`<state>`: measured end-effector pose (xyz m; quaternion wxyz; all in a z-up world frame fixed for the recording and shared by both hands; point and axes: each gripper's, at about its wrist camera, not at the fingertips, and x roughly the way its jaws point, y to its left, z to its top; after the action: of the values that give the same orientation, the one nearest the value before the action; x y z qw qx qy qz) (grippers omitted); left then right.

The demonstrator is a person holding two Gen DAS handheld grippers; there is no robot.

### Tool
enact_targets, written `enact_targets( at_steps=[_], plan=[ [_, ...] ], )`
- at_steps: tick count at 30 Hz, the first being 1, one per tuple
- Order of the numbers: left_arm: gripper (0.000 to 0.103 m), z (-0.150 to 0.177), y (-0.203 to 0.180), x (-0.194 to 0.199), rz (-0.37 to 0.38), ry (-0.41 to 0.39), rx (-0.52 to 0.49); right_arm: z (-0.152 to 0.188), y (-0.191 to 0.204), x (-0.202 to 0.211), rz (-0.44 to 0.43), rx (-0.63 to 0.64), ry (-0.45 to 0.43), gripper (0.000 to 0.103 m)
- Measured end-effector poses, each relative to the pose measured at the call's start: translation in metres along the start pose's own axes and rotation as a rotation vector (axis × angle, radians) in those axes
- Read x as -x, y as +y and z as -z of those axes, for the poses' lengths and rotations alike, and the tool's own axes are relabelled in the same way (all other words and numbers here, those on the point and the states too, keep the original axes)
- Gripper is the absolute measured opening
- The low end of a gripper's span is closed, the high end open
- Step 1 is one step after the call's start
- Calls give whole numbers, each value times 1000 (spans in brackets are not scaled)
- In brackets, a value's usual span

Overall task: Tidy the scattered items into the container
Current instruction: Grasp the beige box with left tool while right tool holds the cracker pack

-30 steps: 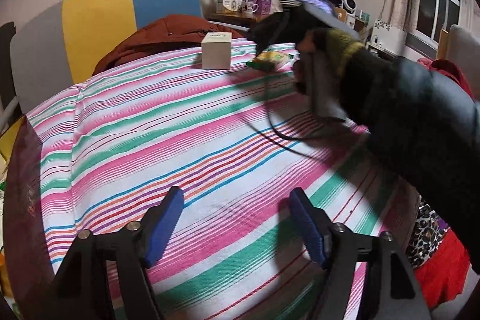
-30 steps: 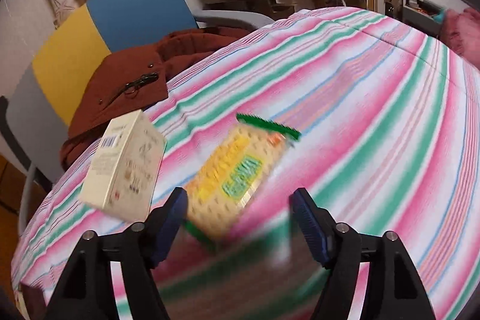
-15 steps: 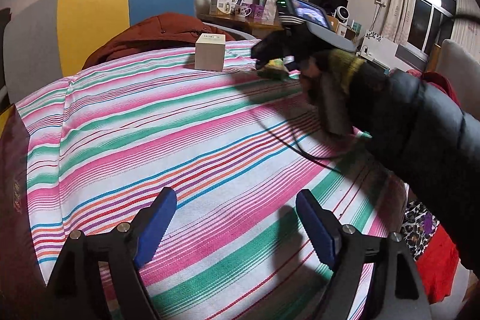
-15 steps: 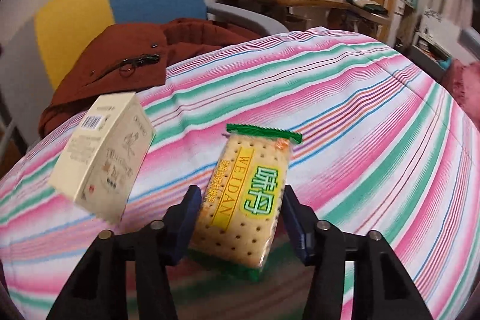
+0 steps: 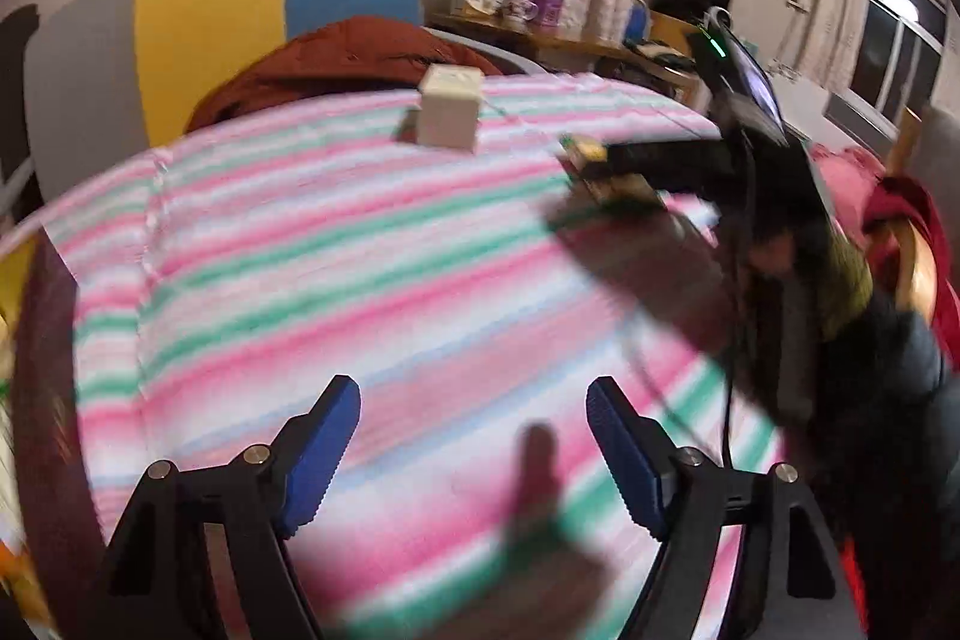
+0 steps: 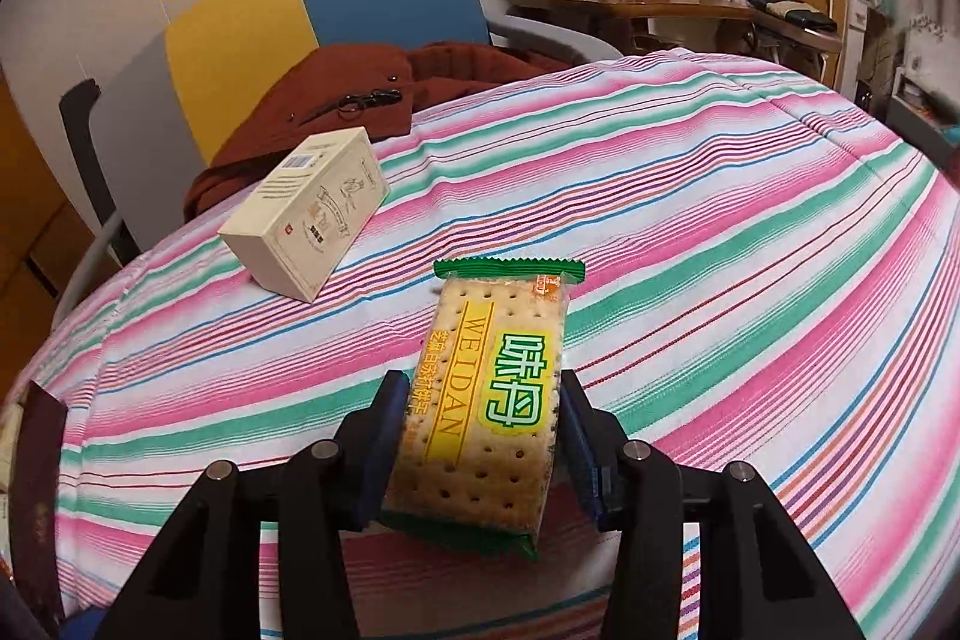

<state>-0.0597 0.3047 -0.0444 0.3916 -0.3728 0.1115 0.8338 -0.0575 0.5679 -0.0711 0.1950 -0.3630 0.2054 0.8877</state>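
My right gripper is shut on a green-and-yellow cracker packet and holds it just above the striped tablecloth. A cream carton lies to its far left. In the left wrist view my left gripper is open and empty over the cloth; the right gripper with the packet is at the far right, and the carton stands at the far edge. No container shows.
A brown jacket hangs on a yellow, blue and grey chair behind the table. A wooden desk with mugs and a box stands further back. The person's dark sleeve crosses the right of the left wrist view.
The right gripper has closed on the cracker packet and lifted it slightly. The left gripper has shifted, and its view is blurred by motion.
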Motion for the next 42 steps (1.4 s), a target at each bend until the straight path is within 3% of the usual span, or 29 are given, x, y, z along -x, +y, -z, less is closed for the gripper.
enact_targets(
  at_steps=[10,16,23,32,38,40,42],
  plan=[
    [79,-101,-3,-46,-61,-18,2,1,-12,2,-75,-55,-21,52],
    [80,-138,-10,-88,-83,1,-23,2,-11,2,-81,-58,-28,52],
    [80,-162,-19,-134,-118,12,-117,1,-6,0,-45,-27,-21,52],
    [80,-176,-10,-171,-127,32,-130,2,-2,-1,-33,-6,-17,57],
    [64,-180,-2,-187,-116,61,-84,2,1,-3,-8,15,-11,57],
    [54,-180,-1,-190,-114,64,-75,2,3,-3,1,23,-10,57],
    [52,-179,-1,-190,-113,68,-71,2,4,-4,12,32,-7,57]
  ],
)
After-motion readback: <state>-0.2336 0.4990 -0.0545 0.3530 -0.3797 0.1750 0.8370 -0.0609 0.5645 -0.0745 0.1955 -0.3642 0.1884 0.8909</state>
